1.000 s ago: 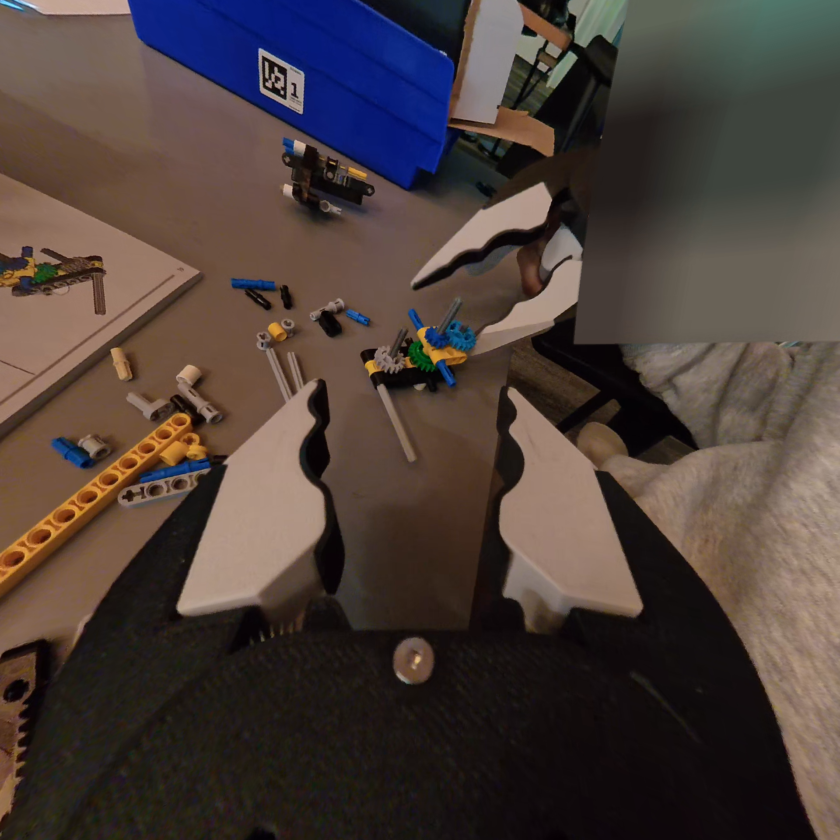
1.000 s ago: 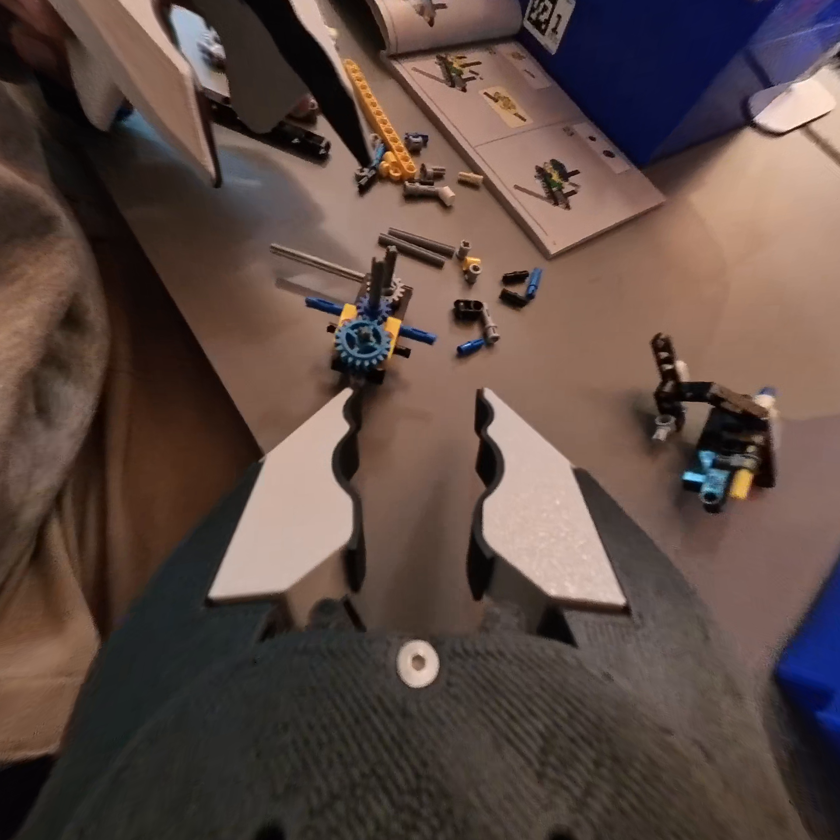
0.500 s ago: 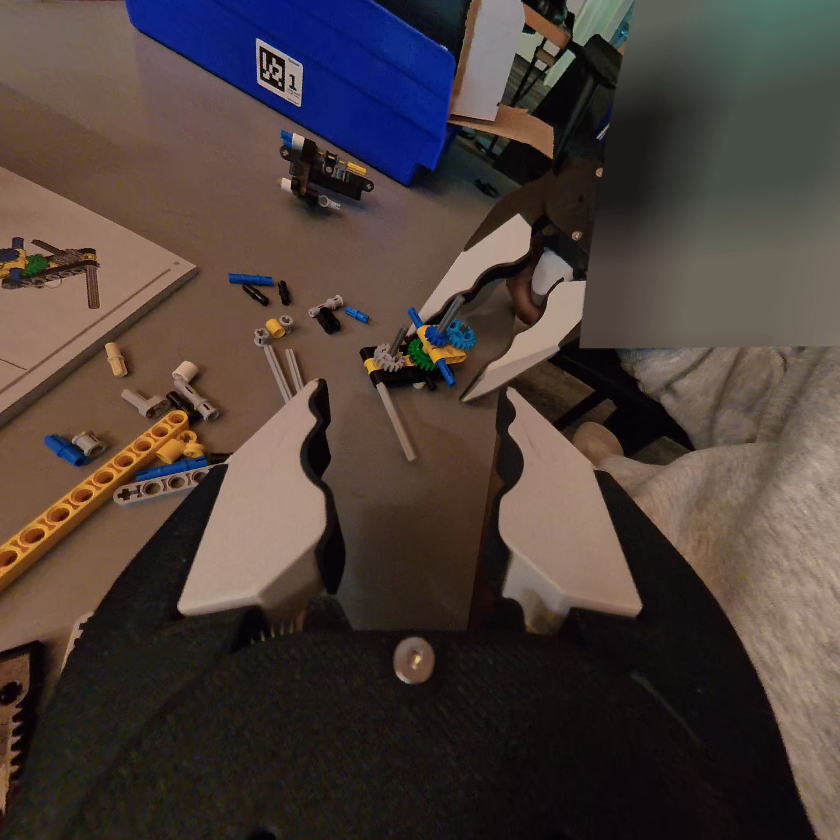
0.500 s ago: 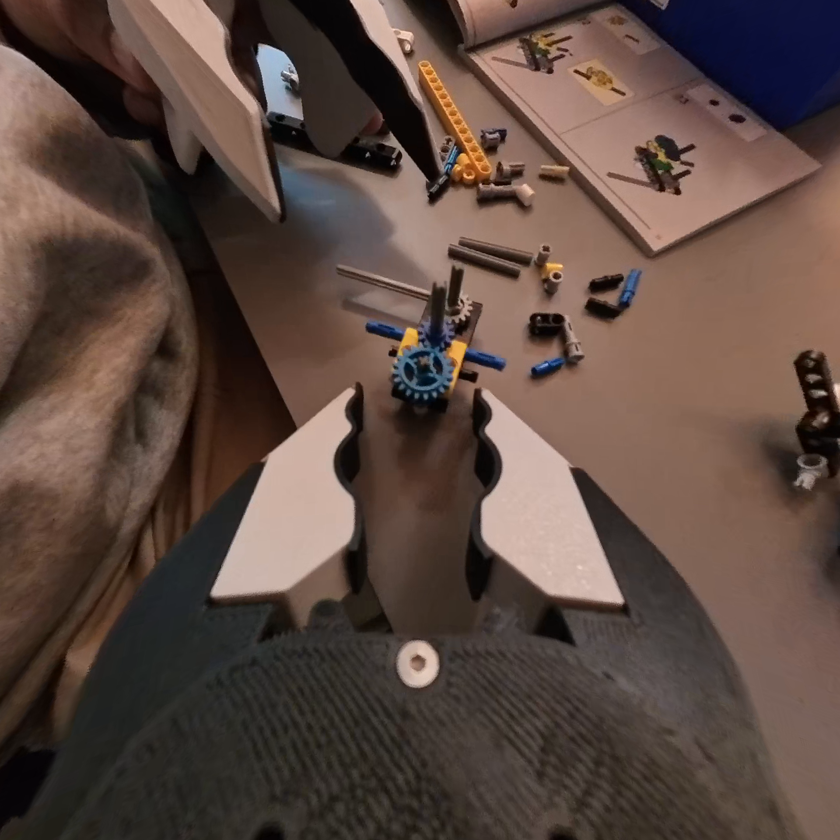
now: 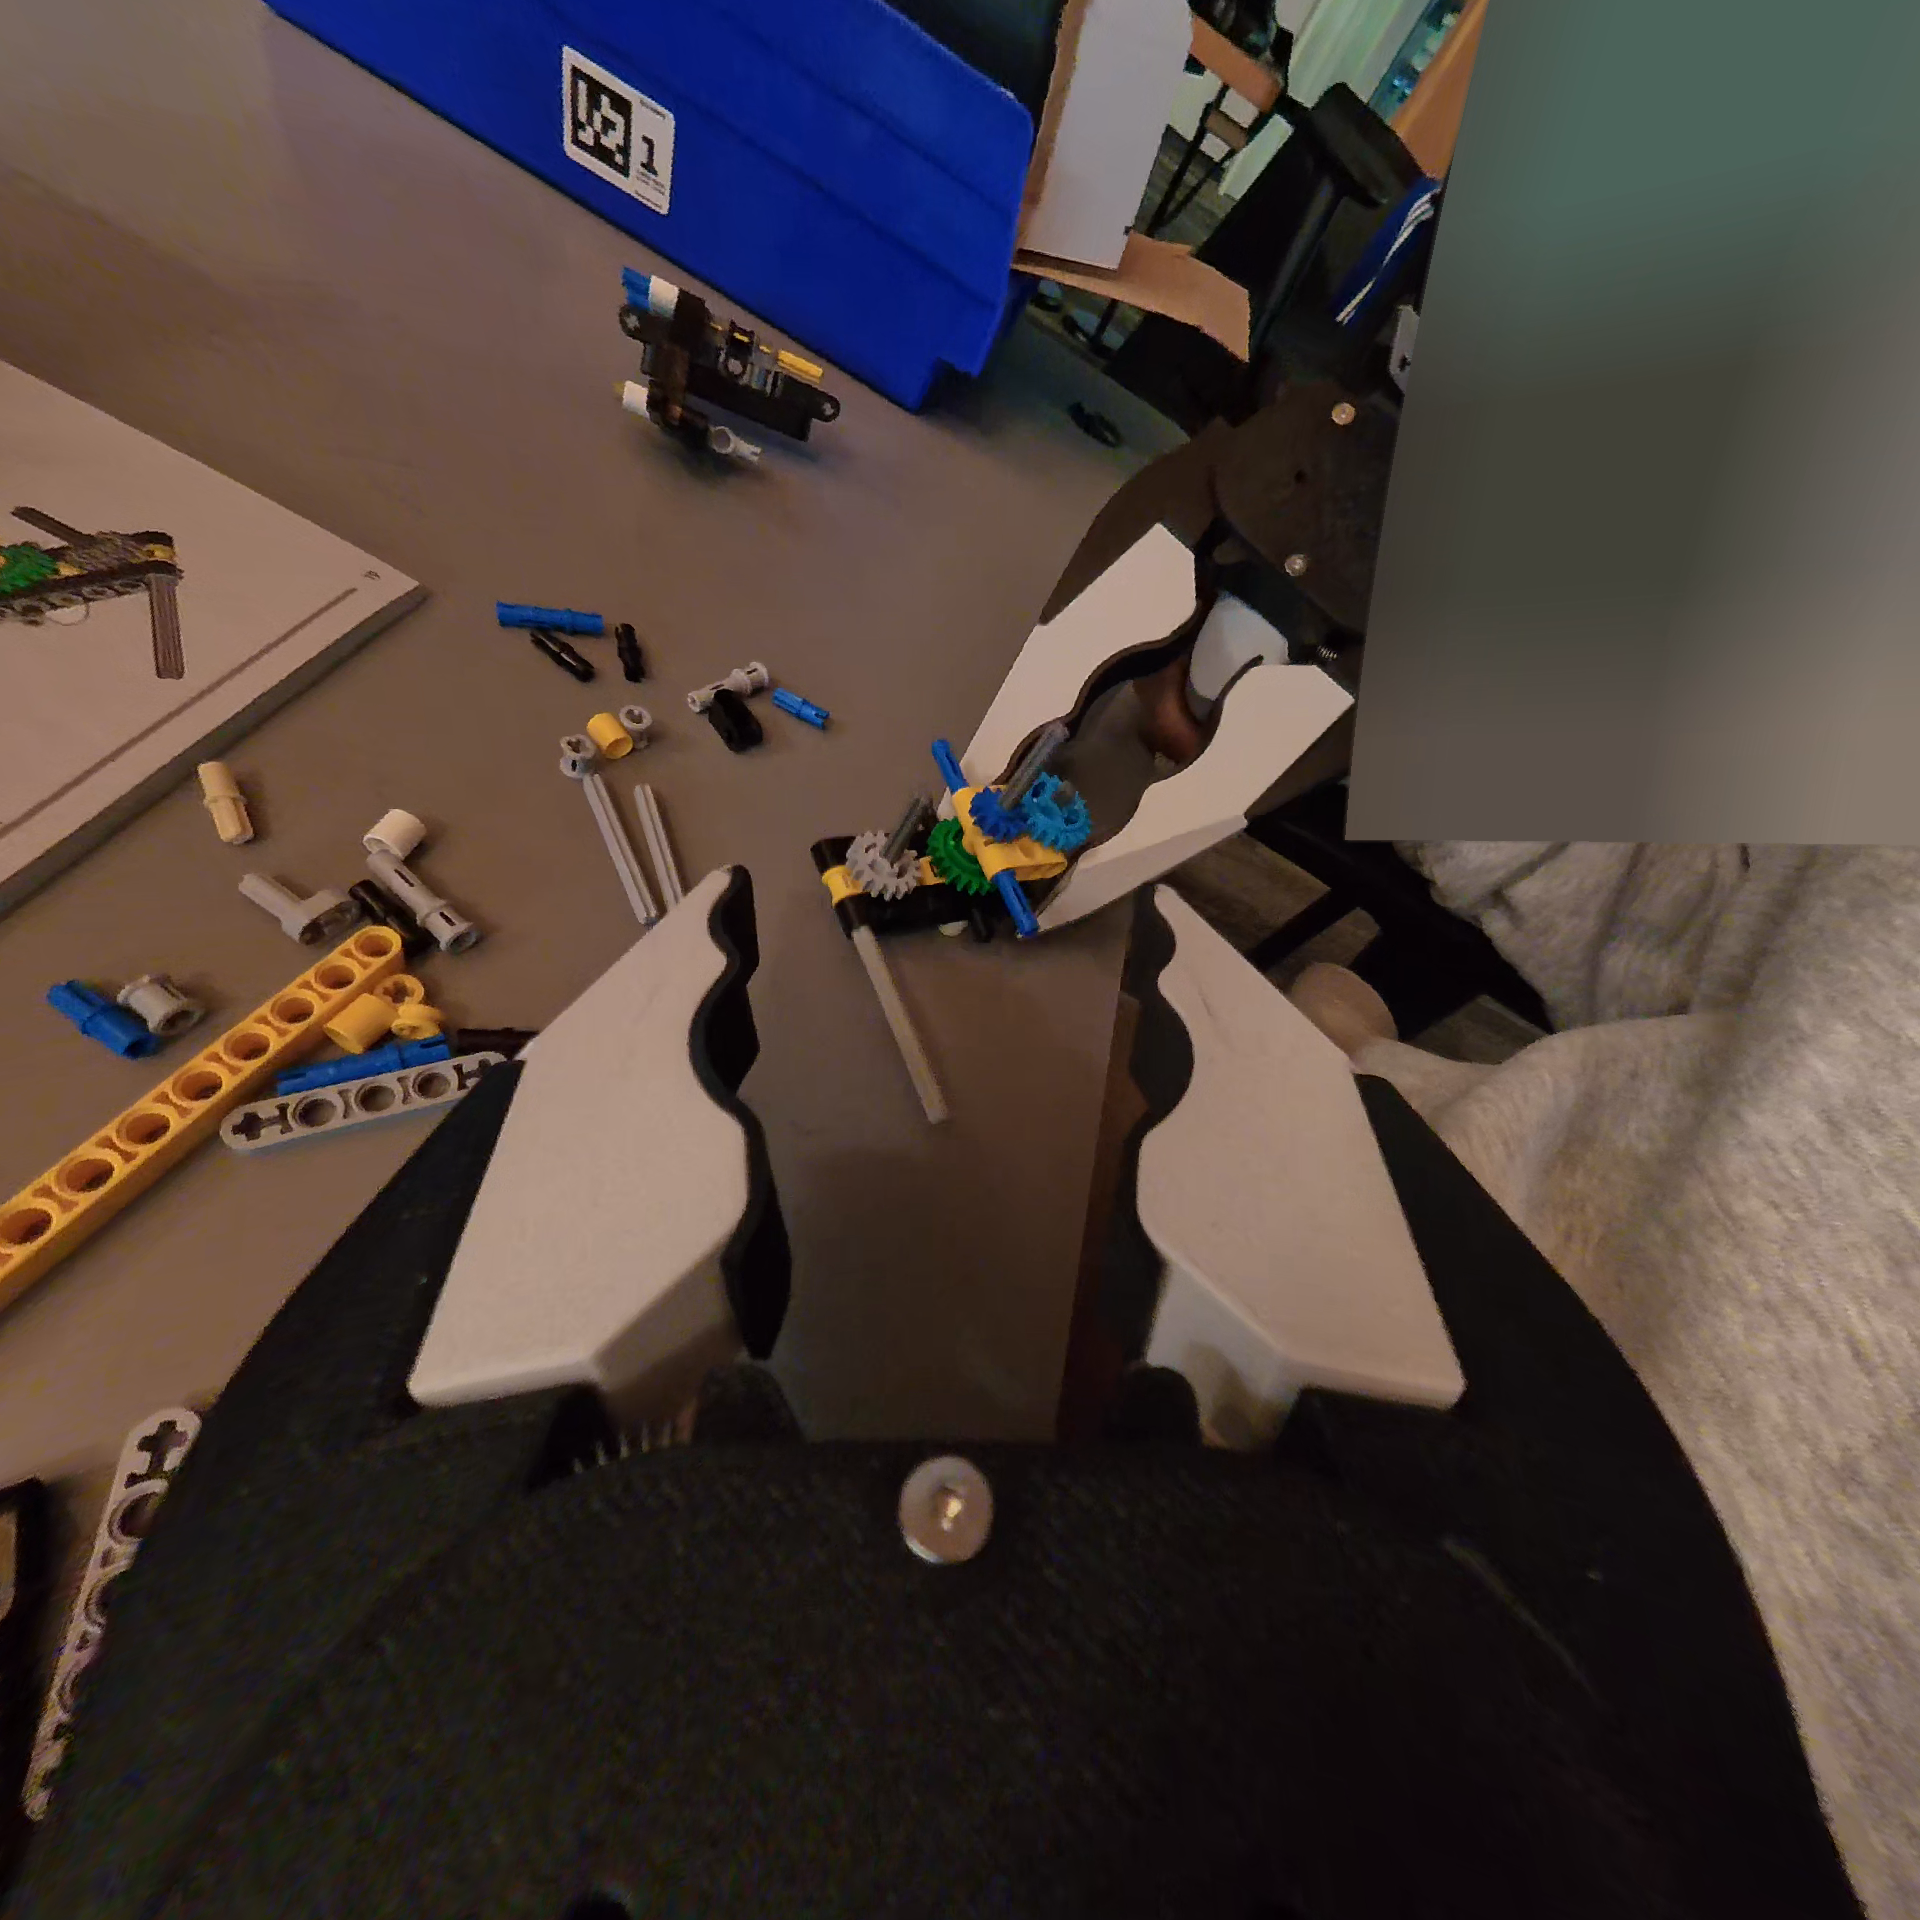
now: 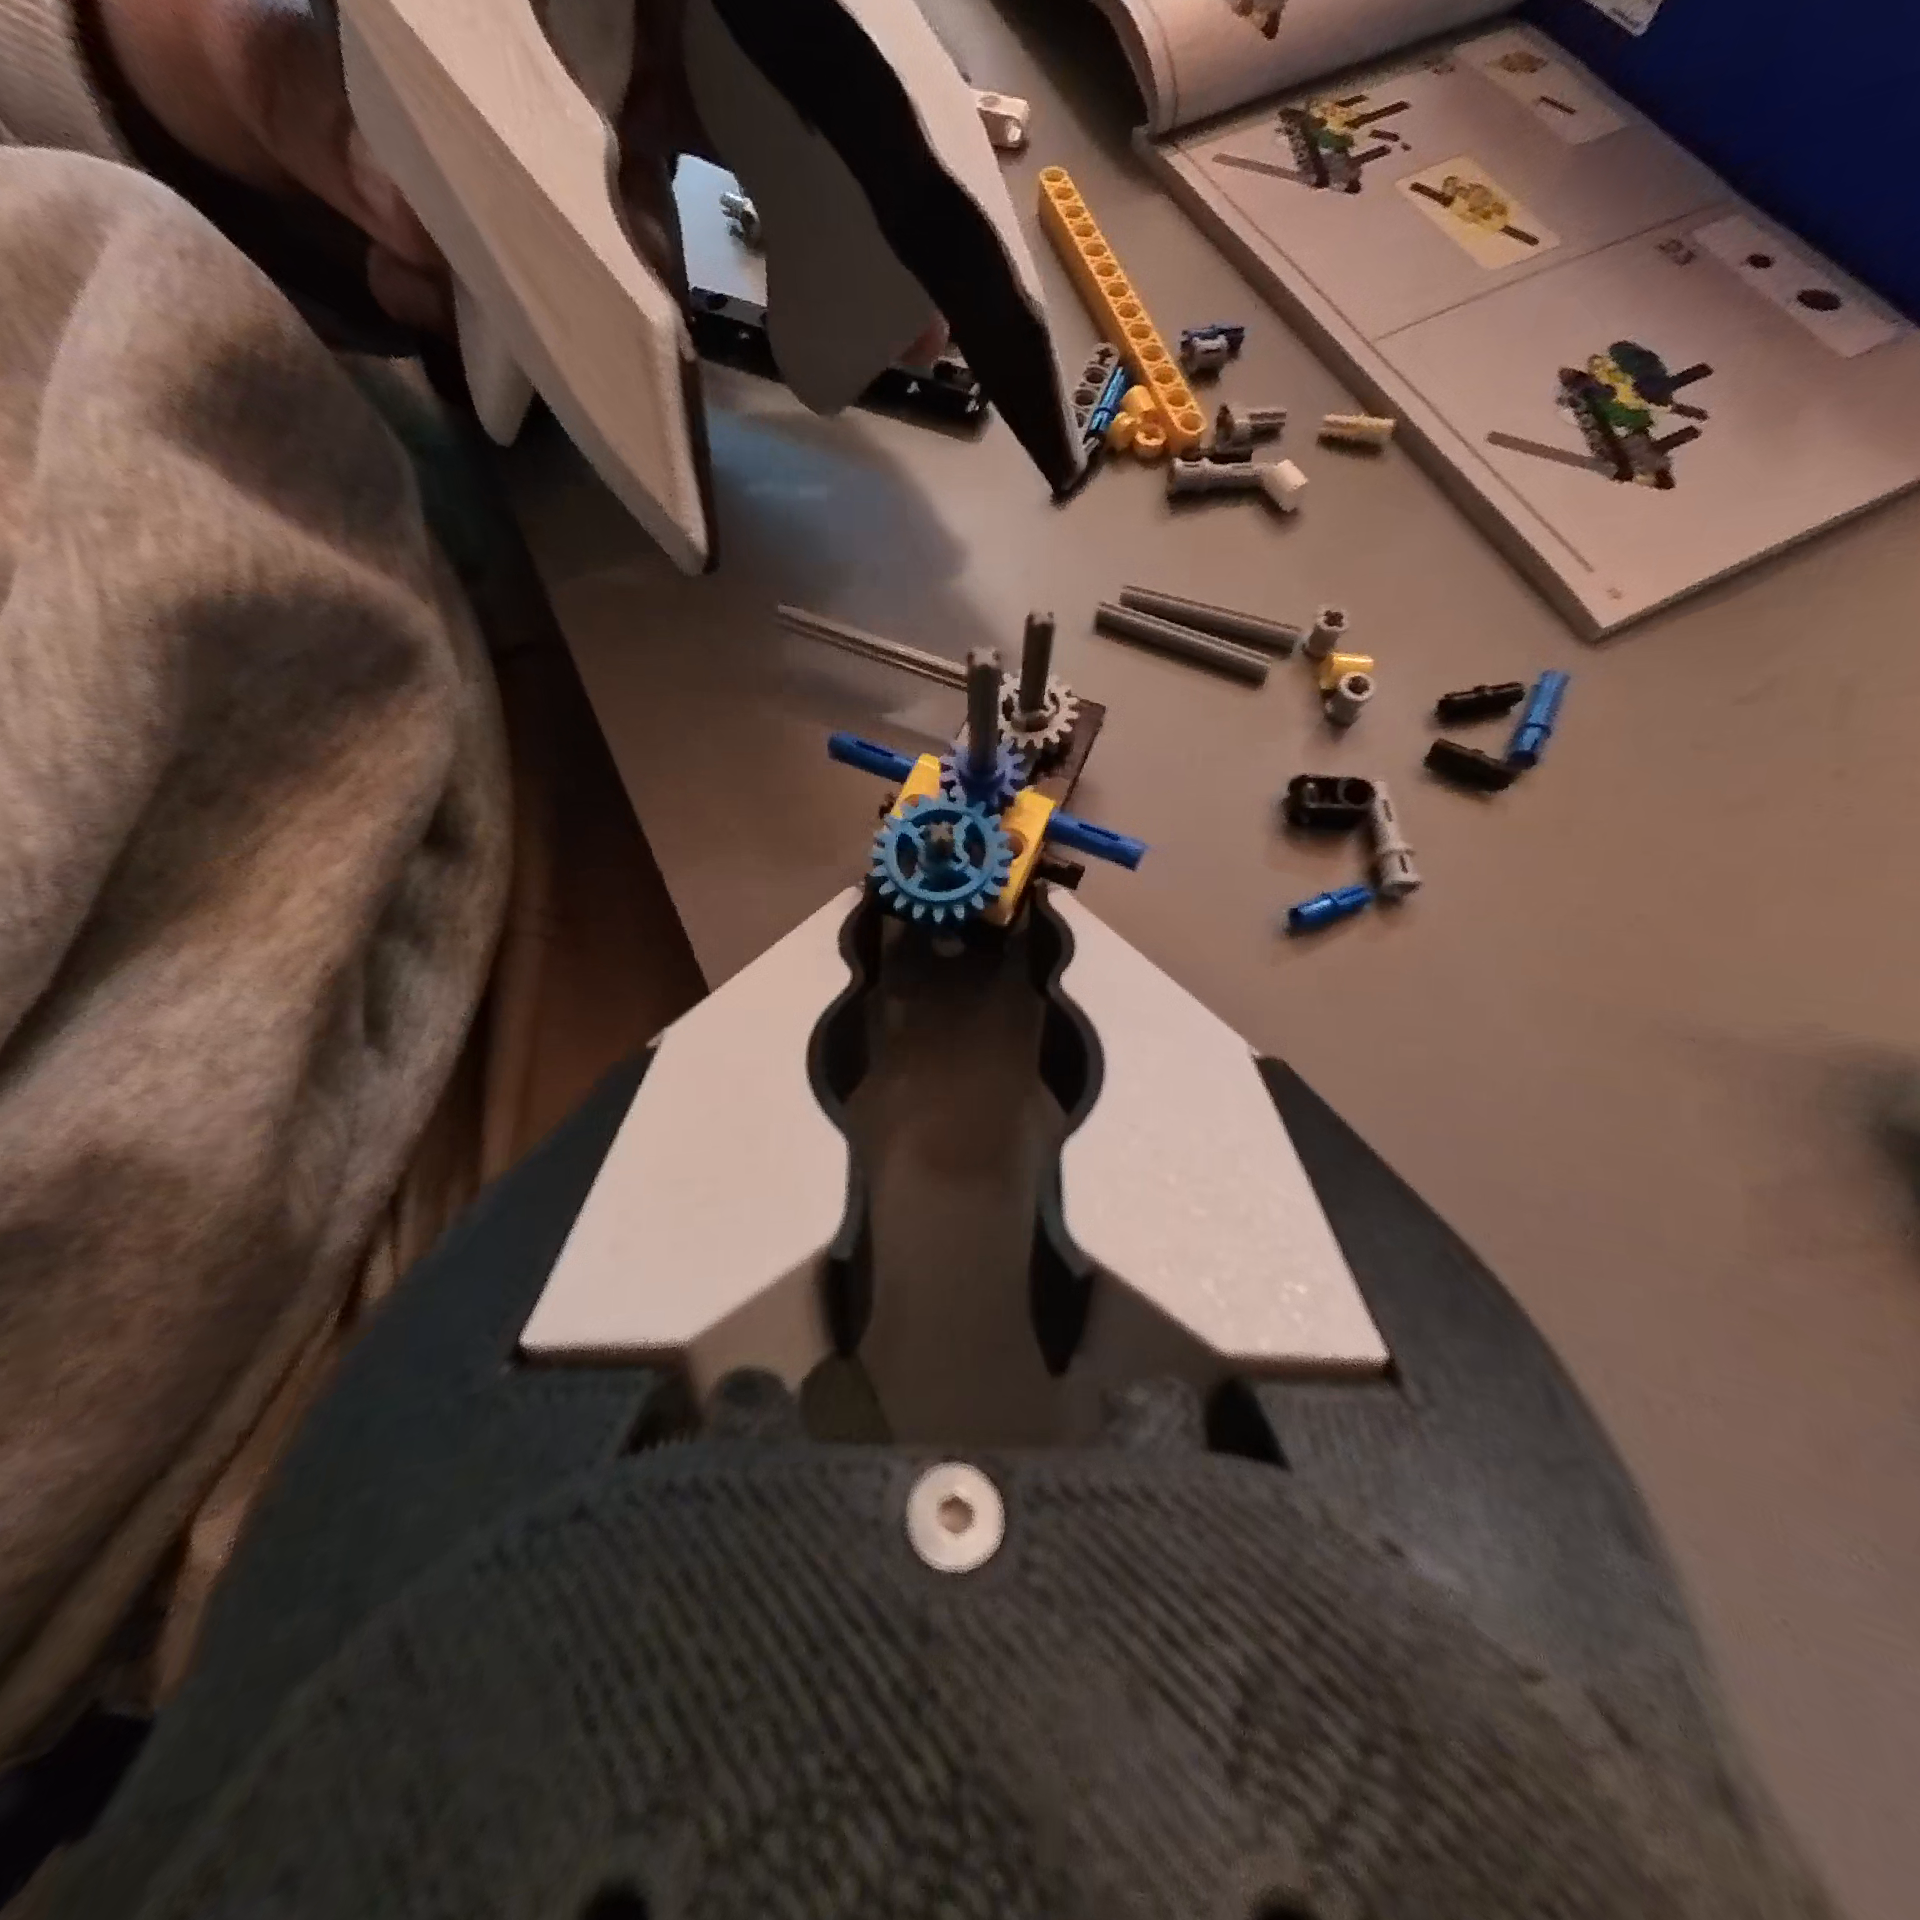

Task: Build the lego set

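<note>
the gear block [image 6: 961, 821] sits on the table [image 6: 1455, 1039] right at the tips of the right tongs [image 6: 954, 920], dead ahead, its blue gear [image 6: 940, 854] facing them. the fingers straddle its near end, narrowly apart; whether they already pinch it i cannot tell. its long axis runs away from these tongs, two grey axles [image 6: 1013, 675] standing up. the left tongs [image 5: 940, 904] hang wide apart, empty, well short of the block [image 5: 951, 857], so the right is nearer. the block's underside and the contact points are hidden. loose pins [image 6: 1496, 717] and a yellow beam [image 6: 1122, 281] lie beyond.
</note>
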Motion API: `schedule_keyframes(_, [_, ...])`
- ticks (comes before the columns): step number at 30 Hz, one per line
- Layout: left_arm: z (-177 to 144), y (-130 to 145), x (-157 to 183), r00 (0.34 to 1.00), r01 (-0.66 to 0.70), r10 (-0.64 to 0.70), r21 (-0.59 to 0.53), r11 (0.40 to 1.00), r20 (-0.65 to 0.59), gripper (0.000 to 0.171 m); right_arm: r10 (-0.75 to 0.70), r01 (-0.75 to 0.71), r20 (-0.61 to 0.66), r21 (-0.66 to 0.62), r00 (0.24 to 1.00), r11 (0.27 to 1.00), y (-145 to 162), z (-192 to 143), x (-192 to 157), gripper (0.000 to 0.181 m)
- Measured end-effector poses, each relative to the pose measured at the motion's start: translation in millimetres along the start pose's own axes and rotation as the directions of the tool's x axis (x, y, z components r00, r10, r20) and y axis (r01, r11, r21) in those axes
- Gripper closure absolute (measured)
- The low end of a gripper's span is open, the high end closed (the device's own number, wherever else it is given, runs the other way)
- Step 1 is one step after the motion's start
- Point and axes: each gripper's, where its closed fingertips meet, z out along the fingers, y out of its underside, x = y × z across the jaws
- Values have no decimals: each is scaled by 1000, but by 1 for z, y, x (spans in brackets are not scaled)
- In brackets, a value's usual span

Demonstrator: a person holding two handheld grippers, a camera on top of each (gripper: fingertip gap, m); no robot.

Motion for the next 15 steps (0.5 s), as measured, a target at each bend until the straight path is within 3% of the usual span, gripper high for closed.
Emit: schedule_keyframes(15, [0, 0, 0, 1000, -10, 10, -6, 1000, 10, 100, 7, -5, -123, 15, 992, 1000, -1, -9, 19, 143])
